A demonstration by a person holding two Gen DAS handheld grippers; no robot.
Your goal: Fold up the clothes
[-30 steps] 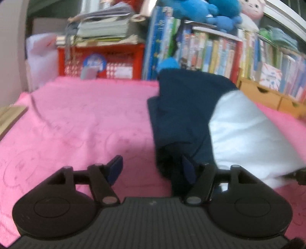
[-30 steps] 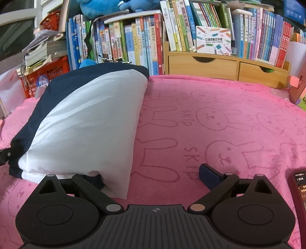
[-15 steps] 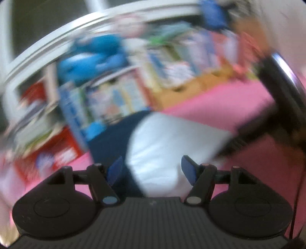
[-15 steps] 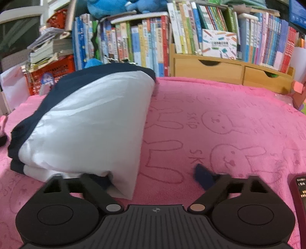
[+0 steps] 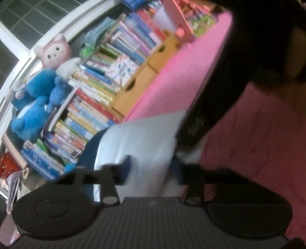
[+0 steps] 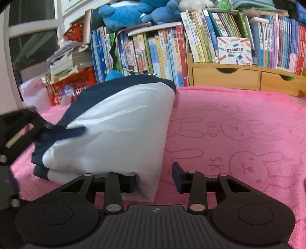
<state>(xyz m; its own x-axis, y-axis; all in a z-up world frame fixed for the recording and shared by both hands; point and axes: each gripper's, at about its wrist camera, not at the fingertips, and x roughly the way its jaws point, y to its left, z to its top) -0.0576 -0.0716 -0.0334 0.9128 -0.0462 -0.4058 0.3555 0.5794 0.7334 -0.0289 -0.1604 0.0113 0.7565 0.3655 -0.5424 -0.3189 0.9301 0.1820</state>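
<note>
Folded garment [image 6: 118,130], white panel uppermost with navy edges, lying on the pink towel [image 6: 239,134]. Its long axis runs from the near corner, at the right gripper [image 6: 155,181], back toward the bookshelf [image 6: 162,55]; the far navy end points at the books, the near end is the thick stacked fold.

Right gripper: jaws have just been closing; the left finger [image 6: 126,183] is tucked under the garment's near corner, the right finger [image 6: 178,180] stands just beside the corner, pink showing between it and the cloth. No pinch visible.

Left gripper [image 6: 57,128]: seen in the right wrist view at the garment's left edge, one blurred tip over the navy-white seam. Its jaws have just been closing; in its own tilted, blurred view the cloth lies between the fingers, but whether the pads press on it cannot be told.

Towel: printed with rabbit outlines and "SKIP". Behind the garment: bookshelf, wooden drawers [image 6: 225,78] to its right, red basket [image 6: 76,86] to its left, blue plush toys [image 6: 132,13] on top.
</note>
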